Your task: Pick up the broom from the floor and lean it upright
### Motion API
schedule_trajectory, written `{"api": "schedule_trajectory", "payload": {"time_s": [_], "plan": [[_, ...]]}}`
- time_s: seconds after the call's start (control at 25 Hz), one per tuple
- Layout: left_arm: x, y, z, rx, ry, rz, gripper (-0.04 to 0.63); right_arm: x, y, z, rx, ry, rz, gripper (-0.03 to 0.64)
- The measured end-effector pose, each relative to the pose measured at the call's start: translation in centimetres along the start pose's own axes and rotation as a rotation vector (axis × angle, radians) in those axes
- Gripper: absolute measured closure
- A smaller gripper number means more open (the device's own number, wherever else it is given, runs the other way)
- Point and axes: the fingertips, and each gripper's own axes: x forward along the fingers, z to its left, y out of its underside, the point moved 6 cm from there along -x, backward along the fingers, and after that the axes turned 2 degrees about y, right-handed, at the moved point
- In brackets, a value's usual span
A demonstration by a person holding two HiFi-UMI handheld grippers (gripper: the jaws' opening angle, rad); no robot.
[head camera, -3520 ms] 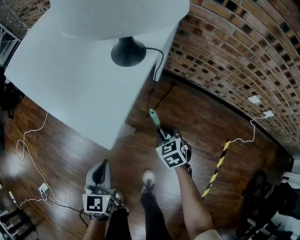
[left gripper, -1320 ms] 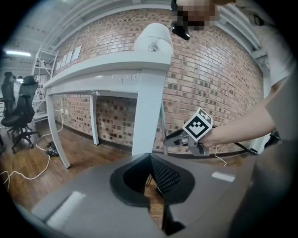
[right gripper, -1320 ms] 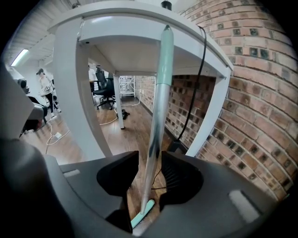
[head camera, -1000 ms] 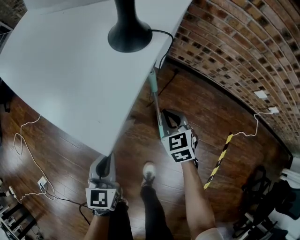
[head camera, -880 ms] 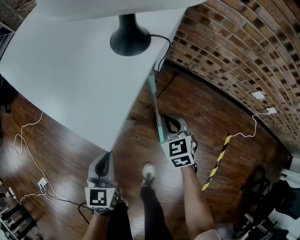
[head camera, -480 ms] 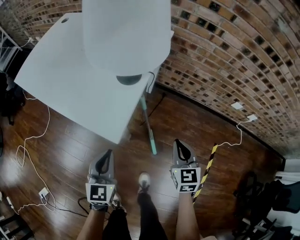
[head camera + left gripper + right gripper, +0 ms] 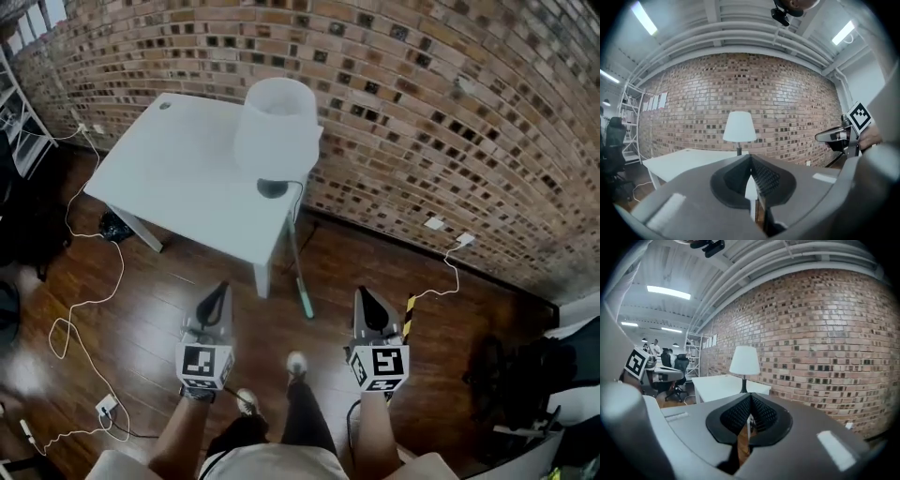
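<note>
Left gripper (image 7: pixel 219 287): jaws pressed together, empty. Right gripper (image 7: pixel 362 292): jaws likewise closed tight, empty. The two are held side by side, about level, pointing toward the far brick wall (image 7: pixel 450 112). The broom (image 7: pixel 301 286) stands tilted on the wooden floor (image 7: pixel 159 309) ahead, between the two grippers and apart from both. Its upper end leans on the near right corner of the white table (image 7: pixel 178 183), below the lamp (image 7: pixel 274 127).

No words, brands or numbers to read anywhere here. Just the black-and-white square markers (image 7: pixel 205 363) on the left gripper (image 7: pixel 220 287) and right gripper (image 7: pixel 361 293). They're probably only patterns, hard to tell.
</note>
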Motion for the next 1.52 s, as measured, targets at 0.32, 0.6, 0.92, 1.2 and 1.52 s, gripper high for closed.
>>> {"api": "schedule_trajectory", "payload": {"time_s": [0.32, 0.6, 0.92, 1.2, 1.52], "plan": [[-8.4, -5.0, -0.8, 0.075, 0.073, -0.038, 0.594, -8.8, -5.6, 5.1, 0.017, 0.058, -0.112, 0.604], [-12.8, -5.9, -2.0, 0.060, 0.083, -0.045, 0.594, -14.1, -8.3, 5.1, 0.015, 0.073, -0.165, 0.604], [-15.4, -8.2, -3.4, 0.091, 0.054, -0.091, 0.594, -16.7, -8.3, 5.3, 0.017, 0.077, -0.176, 0.604], [-17.0, -8.8, -4.0, 0.110, 0.087, -0.109, 0.594, -18.1, -8.3, 6.9, 0.001, 0.077, -0.209, 0.604], [-21.4, -9.4, -6.0, 0.096, 0.100, -0.171, 0.594, -22.9, -8.6, 9.0, -0.015, 0.044, -0.254, 0.603]]}}
